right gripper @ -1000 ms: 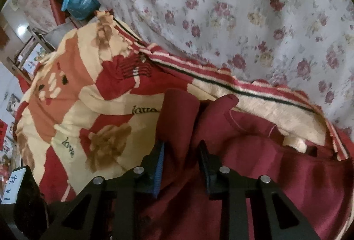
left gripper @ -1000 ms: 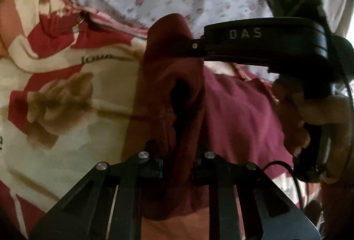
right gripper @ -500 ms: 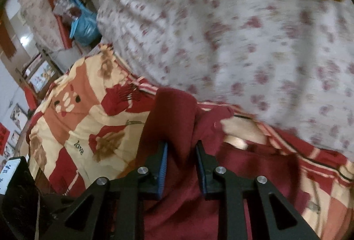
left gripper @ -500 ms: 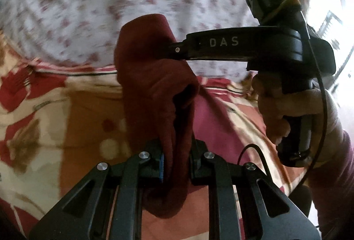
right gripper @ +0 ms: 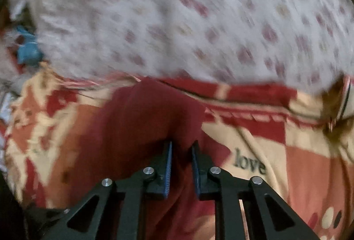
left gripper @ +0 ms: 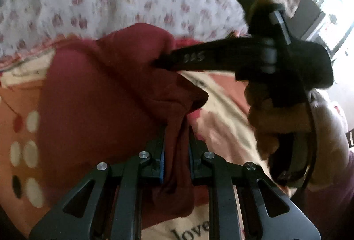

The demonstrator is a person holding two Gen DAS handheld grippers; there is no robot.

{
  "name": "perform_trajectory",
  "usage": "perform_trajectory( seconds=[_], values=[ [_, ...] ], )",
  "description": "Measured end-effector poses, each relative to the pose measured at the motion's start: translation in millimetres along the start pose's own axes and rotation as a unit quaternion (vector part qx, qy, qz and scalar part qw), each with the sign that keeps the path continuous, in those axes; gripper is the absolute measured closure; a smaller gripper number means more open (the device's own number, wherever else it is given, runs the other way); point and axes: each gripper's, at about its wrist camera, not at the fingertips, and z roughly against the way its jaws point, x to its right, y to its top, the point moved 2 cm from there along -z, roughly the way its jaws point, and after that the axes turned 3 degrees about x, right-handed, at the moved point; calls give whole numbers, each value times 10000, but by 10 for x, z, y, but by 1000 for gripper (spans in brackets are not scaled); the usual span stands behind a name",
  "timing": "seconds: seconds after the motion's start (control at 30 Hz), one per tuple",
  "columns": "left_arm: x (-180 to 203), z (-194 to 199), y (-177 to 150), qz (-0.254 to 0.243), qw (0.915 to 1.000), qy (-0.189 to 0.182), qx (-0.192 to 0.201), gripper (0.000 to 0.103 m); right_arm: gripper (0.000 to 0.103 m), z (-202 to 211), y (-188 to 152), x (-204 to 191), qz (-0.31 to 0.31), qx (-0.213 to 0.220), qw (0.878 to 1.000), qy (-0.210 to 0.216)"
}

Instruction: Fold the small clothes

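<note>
A dark maroon garment [left gripper: 99, 96] hangs bunched over the patterned blanket, pinched at two places. My left gripper [left gripper: 176, 129] is shut on a fold of it, with cloth running down between the blue pads. In the left wrist view my right gripper [left gripper: 157, 63] reaches in from the right and bites another edge of the same garment, held by a person's hand [left gripper: 272, 120]. In the right wrist view the right gripper [right gripper: 181, 145] has its jaws closing, with the maroon garment [right gripper: 137, 120] squeezed between the pads. Both views are blurred.
A cream, red and orange blanket [right gripper: 276, 151] printed with "love" covers the bed under the garment. Behind it lies a white sheet with small red flowers [right gripper: 199, 19]. A blue bag [right gripper: 27, 52] sits at the far left, and a bright window [left gripper: 331, 3] at the right.
Both grippers have carried the garment sideways across the blanket, and the flowered sheet now fills more of both views. The right jaws have narrowed onto the cloth. The garment hangs more bunched.
</note>
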Motion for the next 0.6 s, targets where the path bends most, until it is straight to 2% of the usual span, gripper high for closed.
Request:
perform_trajectory(
  seconds=[0.03, 0.1, 0.13, 0.17, 0.2, 0.23, 0.27, 0.33, 0.4, 0.47, 0.53, 0.57, 0.6],
  values=[
    [3, -26, -11, 2, 10000, 8, -93, 83, 88, -90, -42, 56, -97, -71, 9999, -1],
    [17, 77, 0, -57, 9997, -234, -67, 68, 87, -119, -101, 132, -341, -33, 9993, 119],
    [27, 200, 5, -130, 9990, -424, -55, 60, 80, -62, -110, 161, -451, 42, 9989, 150],
    [18, 310, 6, -173, 9986, -505, -31, 59, 75, -5, -116, 191, -520, 81, 9985, 123],
    [4, 468, -3, -237, 9982, -552, 44, 58, 62, 102, -137, 218, -621, 131, 9980, 72],
    [-38, 653, -20, -339, 9976, -583, 172, 55, 57, 189, -167, 213, -689, 170, 9974, 108],
    [-93, 797, -42, -420, 9972, -542, 299, 46, 57, 293, -209, 195, -733, 193, 9968, 243],
    [-252, 1017, -90, -449, 9971, -257, 559, 40, 57, 465, -318, 117, -724, 216, 9957, 543],
    [-494, 1103, -125, -361, 9968, 166, 690, 40, 57, 590, -435, 8, -660, 256, 9944, 791],
    [-709, 1054, -160, -65, 9975, 386, 591, 40, 57, 609, -542, -148, -556, 150, 9938, 953],
    [-859, 980, -190, 267, 9976, 422, 484, 40, 57, 519, -621, -281, -395, 25, 9949, 926],
    [-887, 941, -226, 334, 9975, 437, 449, 40, 57, 478, -660, -342, -242, 46, 9969, 745],
    [-912, 889, -262, 362, 9971, 544, 389, 40, 67, 471, -705, -370, -133, 94, 9979, 635]
  ],
)
